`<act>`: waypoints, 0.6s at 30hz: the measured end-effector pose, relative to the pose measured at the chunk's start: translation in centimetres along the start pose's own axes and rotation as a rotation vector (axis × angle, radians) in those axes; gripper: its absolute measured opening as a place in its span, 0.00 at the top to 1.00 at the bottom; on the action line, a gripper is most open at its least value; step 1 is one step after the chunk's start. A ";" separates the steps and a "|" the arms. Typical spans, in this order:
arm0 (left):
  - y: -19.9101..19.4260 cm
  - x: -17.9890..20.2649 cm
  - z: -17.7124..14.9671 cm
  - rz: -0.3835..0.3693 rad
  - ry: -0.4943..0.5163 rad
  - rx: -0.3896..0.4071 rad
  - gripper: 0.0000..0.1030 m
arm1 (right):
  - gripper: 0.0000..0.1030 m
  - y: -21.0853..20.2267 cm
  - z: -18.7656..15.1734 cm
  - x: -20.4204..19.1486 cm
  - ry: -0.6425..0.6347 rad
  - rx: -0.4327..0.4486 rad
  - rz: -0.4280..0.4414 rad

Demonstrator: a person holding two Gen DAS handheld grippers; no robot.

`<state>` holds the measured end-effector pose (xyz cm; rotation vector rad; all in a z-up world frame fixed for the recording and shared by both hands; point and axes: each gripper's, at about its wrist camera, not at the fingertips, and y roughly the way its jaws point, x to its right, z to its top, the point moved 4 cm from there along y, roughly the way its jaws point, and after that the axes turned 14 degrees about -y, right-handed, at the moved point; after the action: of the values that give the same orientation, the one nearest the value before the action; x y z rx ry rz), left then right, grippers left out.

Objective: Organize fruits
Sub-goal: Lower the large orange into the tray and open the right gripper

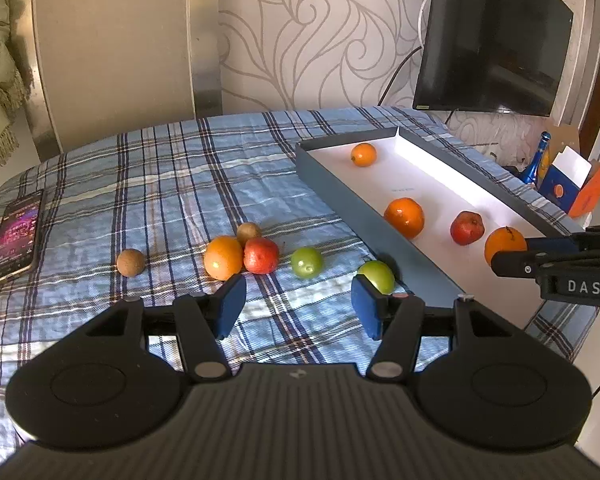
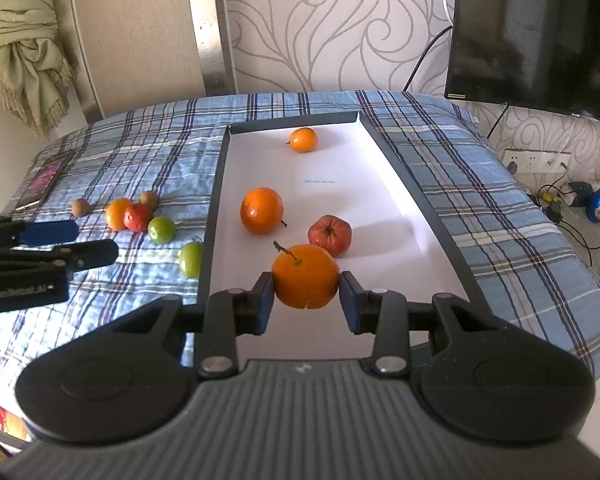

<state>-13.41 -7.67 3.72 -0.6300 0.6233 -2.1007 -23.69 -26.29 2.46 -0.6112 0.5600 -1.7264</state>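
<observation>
A long white-lined box (image 2: 384,184) lies on the plaid cloth and holds two oranges (image 2: 261,210) (image 2: 304,139) and a red fruit (image 2: 330,235). My right gripper (image 2: 306,294) has its blue pads around a third orange (image 2: 305,277) over the box's near end; a small gap shows at the right pad. It also shows in the left wrist view (image 1: 505,245). My left gripper (image 1: 298,300) is open above the cloth, beside a green fruit (image 1: 377,276). Loose on the cloth are another green fruit (image 1: 307,262), a red fruit (image 1: 261,255), an orange (image 1: 223,257) and two brown fruits (image 1: 131,262) (image 1: 248,233).
A phone (image 1: 17,235) lies at the cloth's left edge. A dark TV (image 1: 496,36) hangs at the right wall. A blue bottle (image 1: 536,160) and boxes stand beyond the table's right side. A curtain (image 2: 24,40) hangs at the left.
</observation>
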 end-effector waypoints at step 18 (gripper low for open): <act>-0.7 0.1 -0.8 0.011 0.000 -0.004 0.34 | 0.61 1.4 -0.7 1.8 -0.028 -0.014 -0.064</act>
<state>-14.38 -7.22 3.59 -0.6280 0.6295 -2.0898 -23.46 -28.30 1.22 -0.6687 0.5381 -1.7720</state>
